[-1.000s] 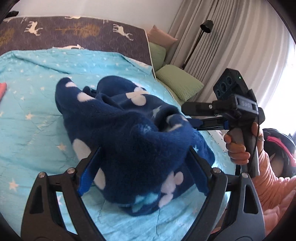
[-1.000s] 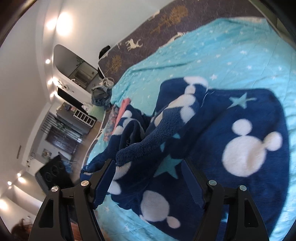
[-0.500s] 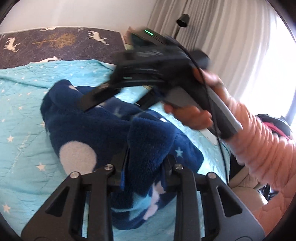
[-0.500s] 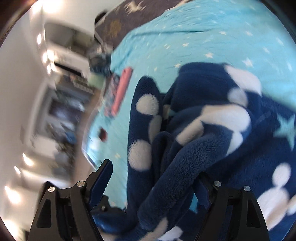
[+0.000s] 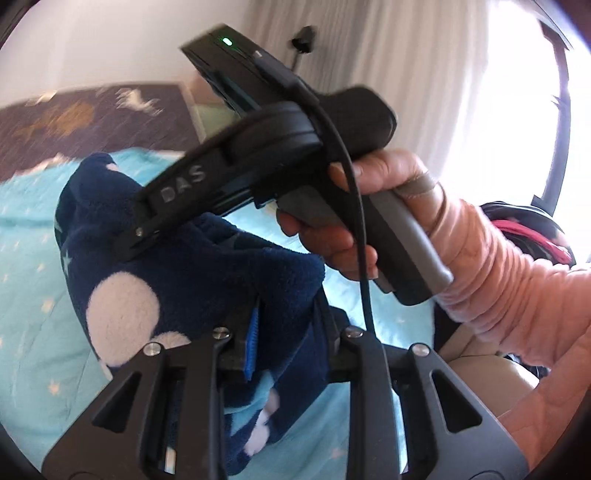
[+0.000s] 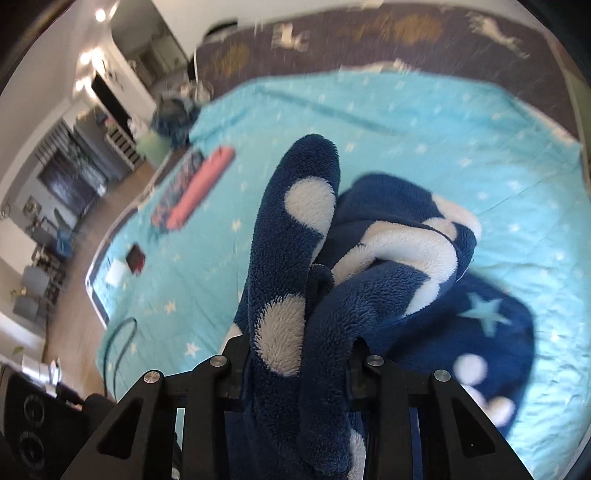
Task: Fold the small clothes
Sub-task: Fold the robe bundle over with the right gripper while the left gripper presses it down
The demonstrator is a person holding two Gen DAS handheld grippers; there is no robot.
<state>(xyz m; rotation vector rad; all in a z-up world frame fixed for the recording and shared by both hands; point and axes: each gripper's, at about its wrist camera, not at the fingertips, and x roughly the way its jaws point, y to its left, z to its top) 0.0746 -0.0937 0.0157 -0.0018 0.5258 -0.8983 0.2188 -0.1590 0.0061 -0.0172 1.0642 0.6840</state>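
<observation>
Turquoise bedding with small white stars, the bedspread point(image 6: 424, 122), covers a wide bed, and at its far side lies a dark brown blanket point(image 6: 369, 33) with pale deer and trees. White curtains point(image 5: 424, 74) hang on the right, bright from the window.

On the bedspread is the task's thing, a navy fleece garment point(image 6: 406, 258) with white dots and light blue stars. One part of it is raised off the bed, the other part lies spread on the right.

The left gripper point(image 5: 286, 332) has narrow jaws that are closing, and a thick fold of the fleece is pinched between them. The right gripper point(image 6: 299, 362) also has narrow, closing jaws, with a bunched, upright piece of the same garment pressed between its fingers.

In the left wrist view a person's hand point(image 5: 354, 218) in a pink sleeve point(image 5: 517, 295) holds the right gripper's handle just above the fleece.

Far to the left on the bed lies a pink rolled item point(image 6: 201, 186), well apart from the garment.
</observation>
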